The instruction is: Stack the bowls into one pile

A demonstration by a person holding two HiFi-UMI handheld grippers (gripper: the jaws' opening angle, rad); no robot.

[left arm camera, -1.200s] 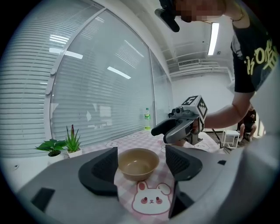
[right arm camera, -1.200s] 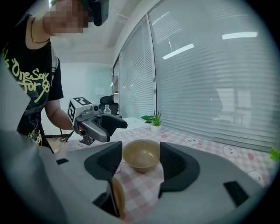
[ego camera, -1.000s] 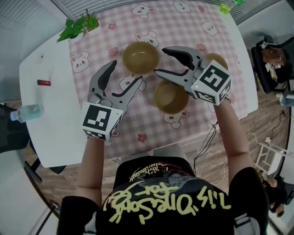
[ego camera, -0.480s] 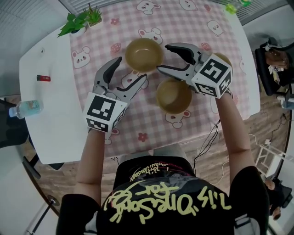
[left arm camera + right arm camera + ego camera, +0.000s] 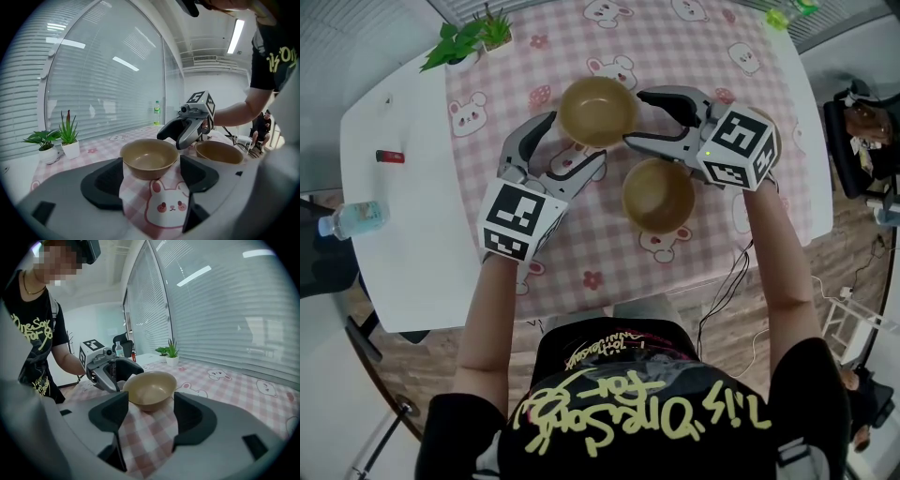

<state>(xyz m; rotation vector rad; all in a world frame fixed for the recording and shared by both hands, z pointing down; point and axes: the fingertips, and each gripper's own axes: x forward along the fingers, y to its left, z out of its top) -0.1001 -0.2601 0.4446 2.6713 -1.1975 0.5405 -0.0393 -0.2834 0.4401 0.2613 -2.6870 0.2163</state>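
1. While both grippers hang low over the pink checked table [image 5: 609, 262], the head view shows two tan bowls standing apart, the far bowl [image 5: 598, 111] and the near bowl [image 5: 658, 194]. The left gripper [image 5: 577, 138] and the right gripper [image 5: 636, 119] come at the far bowl from opposite sides. Nothing is stacked yet.
2. Left gripper view: the left gripper [image 5: 152, 180] has just been opening its jaws and they stand wide. The far bowl [image 5: 150, 159] sits upright on the cloth just ahead, framed between the tips, and the pads do not touch it. The right gripper [image 5: 185, 131] is behind it and a second bowl [image 5: 219, 152] is to the right.
3. Right gripper view: the right gripper [image 5: 150, 416] has also just been opening and is wide, holding nothing. The far bowl [image 5: 150, 390] stands just beyond its tips, with the left gripper [image 5: 110, 371] behind.
4. I judge the bowl to be stiff, light and smooth, so it may slip. The rim looks the best place to grip, with one jaw inside the wall and one outside.
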